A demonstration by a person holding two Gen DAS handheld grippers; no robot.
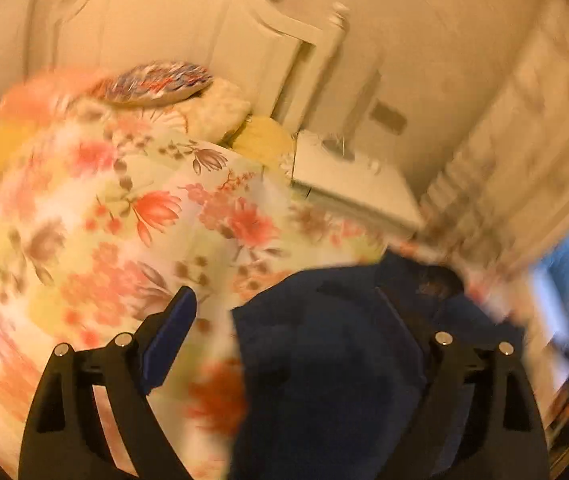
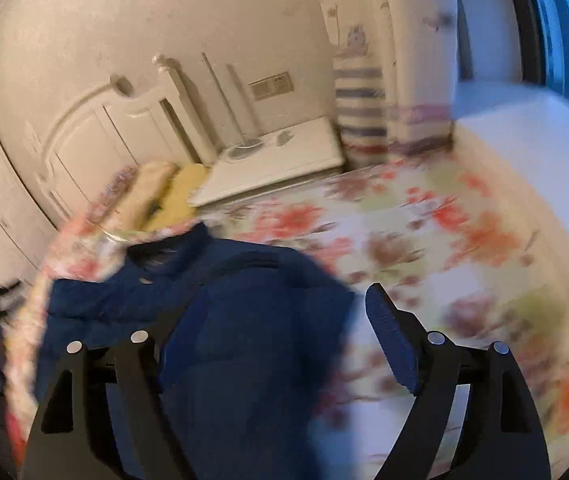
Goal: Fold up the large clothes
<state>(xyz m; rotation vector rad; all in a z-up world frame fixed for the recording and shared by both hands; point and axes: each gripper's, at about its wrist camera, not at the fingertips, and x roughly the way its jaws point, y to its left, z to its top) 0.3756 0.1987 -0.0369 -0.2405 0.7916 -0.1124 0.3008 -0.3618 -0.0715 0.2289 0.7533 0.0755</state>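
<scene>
A dark navy garment [image 1: 324,360] lies on a floral bedsheet [image 1: 104,220]. In the left wrist view my left gripper [image 1: 296,320] stands open. Its left finger [image 1: 172,336] is over the sheet. Its right finger is lost against the navy cloth. In the right wrist view the same garment [image 2: 224,320] fills the lower left. My right gripper [image 2: 284,312] is open. Its right finger [image 2: 392,340] is beside the garment's edge over the sheet, and its left finger blends into the cloth. Both views are motion-blurred.
Pillows [image 1: 188,92] are piled at the white headboard [image 1: 164,20]. A white bedside cabinet [image 2: 276,160] stands by the bed, with a striped curtain [image 2: 360,104] and a window [image 2: 564,32] to the right. A floral cloth edge [image 2: 64,264] hangs at the left.
</scene>
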